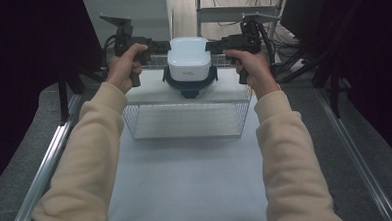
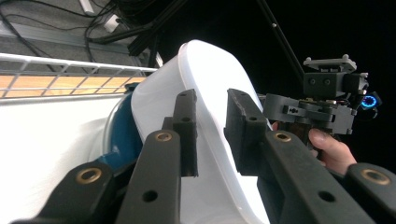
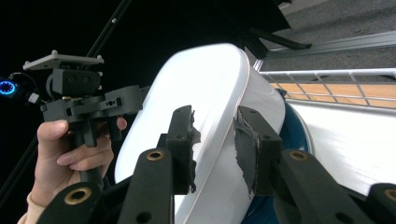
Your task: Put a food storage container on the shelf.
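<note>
Now left gripper (image 1: 157, 44) and right gripper (image 1: 215, 44) straddle the rim of the white lid (image 1: 189, 58), upper centre, pads slack (nothing clamped). Back both out level; don't nudge it off the blue base (image 1: 190, 88).

Your high view looks forward and down over your forearms onto the bench (image 1: 187, 186), from well back. Each gripper view rides close behind its own jaws, aimed sideways at the white appliance (image 1: 189, 60) from opposite sides. All three views share that appliance (image 2: 205, 84) (image 3: 210, 88), and each gripper view catches your opposite hand beyond it.
</note>
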`<act>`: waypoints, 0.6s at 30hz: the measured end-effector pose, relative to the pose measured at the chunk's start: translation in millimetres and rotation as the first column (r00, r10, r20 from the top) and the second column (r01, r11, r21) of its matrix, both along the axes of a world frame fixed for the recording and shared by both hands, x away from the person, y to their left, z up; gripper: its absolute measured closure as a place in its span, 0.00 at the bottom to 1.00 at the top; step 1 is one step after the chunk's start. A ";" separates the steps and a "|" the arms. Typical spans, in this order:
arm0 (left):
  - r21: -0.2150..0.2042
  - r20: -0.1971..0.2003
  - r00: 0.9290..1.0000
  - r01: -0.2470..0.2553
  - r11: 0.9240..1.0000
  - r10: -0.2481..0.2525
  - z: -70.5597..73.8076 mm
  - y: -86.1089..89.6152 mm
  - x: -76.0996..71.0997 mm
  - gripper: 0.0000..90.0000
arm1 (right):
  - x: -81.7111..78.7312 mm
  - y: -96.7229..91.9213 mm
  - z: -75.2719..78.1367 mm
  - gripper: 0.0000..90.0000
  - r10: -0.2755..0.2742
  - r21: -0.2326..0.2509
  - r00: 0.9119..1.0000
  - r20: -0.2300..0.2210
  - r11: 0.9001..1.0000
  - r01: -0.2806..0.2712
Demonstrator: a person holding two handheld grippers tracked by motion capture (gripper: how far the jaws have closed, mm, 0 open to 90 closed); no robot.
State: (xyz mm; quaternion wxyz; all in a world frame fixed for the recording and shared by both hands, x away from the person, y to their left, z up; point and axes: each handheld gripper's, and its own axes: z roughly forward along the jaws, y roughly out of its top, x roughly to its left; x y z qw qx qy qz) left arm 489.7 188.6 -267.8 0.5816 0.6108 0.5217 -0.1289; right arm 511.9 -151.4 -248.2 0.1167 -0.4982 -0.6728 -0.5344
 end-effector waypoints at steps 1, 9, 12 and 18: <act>-0.011 0.000 1.000 0.002 1.000 -0.002 -1.0 0.8 0.2 0.82 | 0.4 0.4 -0.8 0.74 -0.001 0.001 1.000 -0.001 1.000 0.001; -0.002 0.011 1.000 0.005 1.000 -0.005 -2.9 -0.9 -0.4 0.76 | -1.8 0.9 -1.6 0.70 0.000 -0.001 1.000 0.016 1.000 0.000; 0.060 0.057 0.998 -0.014 0.998 0.010 -0.4 -1.0 -4.6 0.60 | -7.0 0.5 2.5 0.55 -0.040 -0.012 0.996 0.082 0.999 0.041; 0.185 0.177 0.984 -0.063 0.981 0.029 12.9 4.2 -31.8 0.40 | -31.9 -11.1 15.9 0.39 -0.032 -0.054 0.973 0.228 0.998 0.045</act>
